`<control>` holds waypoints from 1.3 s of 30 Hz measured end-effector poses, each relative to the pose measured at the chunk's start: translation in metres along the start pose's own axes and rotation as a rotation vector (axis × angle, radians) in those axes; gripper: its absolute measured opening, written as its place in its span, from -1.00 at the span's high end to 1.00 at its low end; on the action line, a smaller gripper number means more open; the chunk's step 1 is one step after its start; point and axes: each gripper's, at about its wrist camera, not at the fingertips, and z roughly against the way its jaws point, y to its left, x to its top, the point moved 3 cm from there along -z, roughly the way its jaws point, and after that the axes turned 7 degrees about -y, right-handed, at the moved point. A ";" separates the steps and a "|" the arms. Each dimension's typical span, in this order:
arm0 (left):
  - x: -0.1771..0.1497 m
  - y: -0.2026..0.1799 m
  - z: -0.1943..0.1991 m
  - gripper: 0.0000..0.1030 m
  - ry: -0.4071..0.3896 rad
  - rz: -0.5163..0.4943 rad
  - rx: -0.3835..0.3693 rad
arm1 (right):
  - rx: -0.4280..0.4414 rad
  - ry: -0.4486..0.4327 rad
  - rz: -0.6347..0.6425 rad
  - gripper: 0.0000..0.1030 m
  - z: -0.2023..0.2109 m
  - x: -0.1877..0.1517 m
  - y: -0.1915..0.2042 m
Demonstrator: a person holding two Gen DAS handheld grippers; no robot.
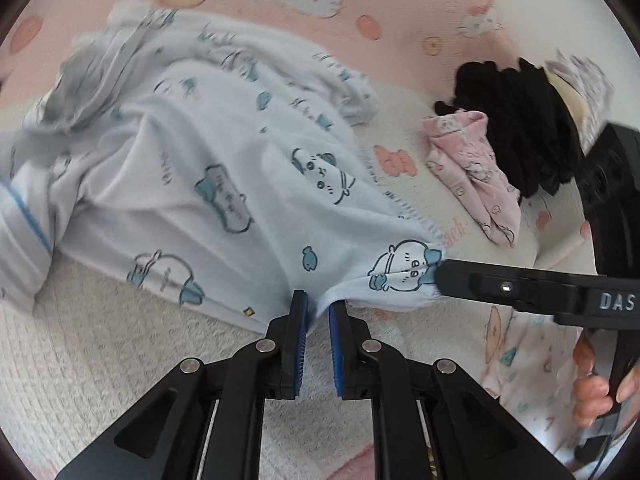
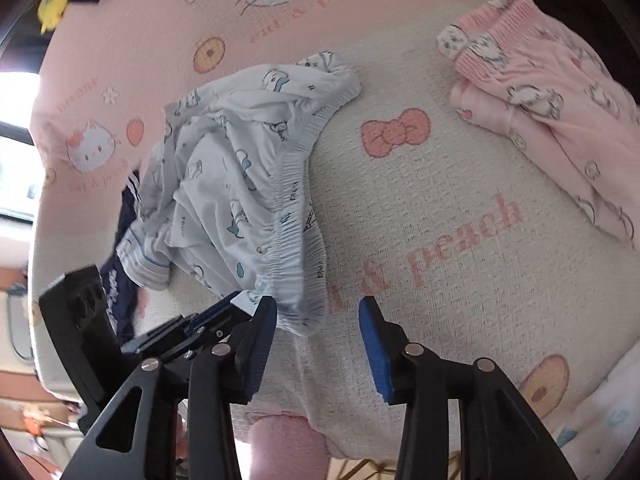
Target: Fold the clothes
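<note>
Pajamas (image 1: 224,184) lie on bedspread (image 2: 460,248) printed "peach"; gripper (image 1: 500,288) marked "DAS".

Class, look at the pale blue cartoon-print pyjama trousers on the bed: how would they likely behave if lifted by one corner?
The pale blue cartoon-print pyjama trousers look floppy: they lie rumpled in soft folds, so they would probably drape and sag. The thin cloth suggests little weight. The gathered elastic waistband may stretch somewhat when pulled by the left hand-held gripper.
</note>
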 end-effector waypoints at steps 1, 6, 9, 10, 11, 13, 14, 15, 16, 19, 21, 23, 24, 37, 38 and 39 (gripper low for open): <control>-0.001 0.001 0.004 0.82 0.000 0.010 0.002 | 0.013 0.000 -0.028 0.07 0.001 -0.001 -0.001; -0.009 0.000 0.025 0.79 -0.018 0.046 0.001 | 0.088 0.007 -0.123 0.06 0.007 -0.007 -0.006; -0.014 0.005 0.032 0.33 -0.029 0.075 0.005 | 0.132 0.009 -0.147 0.02 0.010 -0.011 -0.004; -0.016 0.007 0.034 0.05 -0.040 0.086 0.007 | 0.143 0.005 -0.152 -0.03 0.010 -0.013 -0.003; -0.017 0.008 0.036 -0.03 -0.057 0.107 0.005 | 0.153 0.000 -0.158 -0.07 0.012 -0.014 -0.001; -0.017 0.013 0.040 -0.07 -0.086 0.160 -0.005 | 0.167 -0.011 -0.166 -0.09 0.011 -0.017 0.003; -0.017 0.016 0.042 -0.07 -0.093 0.183 -0.010 | 0.173 -0.015 -0.169 -0.10 0.010 -0.019 0.005; -0.016 0.019 0.043 -0.07 -0.100 0.205 -0.014 | 0.178 -0.019 -0.171 -0.10 0.009 -0.020 0.007; -0.016 0.022 0.043 -0.07 -0.104 0.220 -0.009 | 0.182 -0.021 -0.173 -0.10 0.007 -0.022 0.009; -0.014 0.032 0.045 -0.07 -0.117 0.254 -0.002 | 0.196 -0.019 -0.189 -0.10 0.001 -0.024 0.012; -0.014 0.039 0.045 -0.07 -0.125 0.285 -0.011 | 0.201 -0.015 -0.207 -0.10 -0.003 -0.024 0.011; -0.014 0.044 0.043 -0.07 -0.127 0.315 -0.027 | 0.213 -0.015 -0.220 -0.10 -0.010 -0.024 0.012; -0.014 0.046 0.042 -0.07 -0.127 0.325 -0.029 | 0.219 -0.022 -0.223 -0.10 -0.012 -0.023 0.012; -0.010 0.066 0.028 -0.07 -0.173 0.454 -0.090 | 0.296 -0.048 -0.366 -0.11 -0.043 -0.013 0.003; -0.010 0.068 0.027 -0.07 -0.176 0.467 -0.098 | 0.293 -0.050 -0.369 -0.11 -0.044 -0.013 0.002; -0.010 0.069 0.027 -0.07 -0.184 0.478 -0.106 | 0.293 -0.054 -0.373 -0.11 -0.045 -0.013 0.002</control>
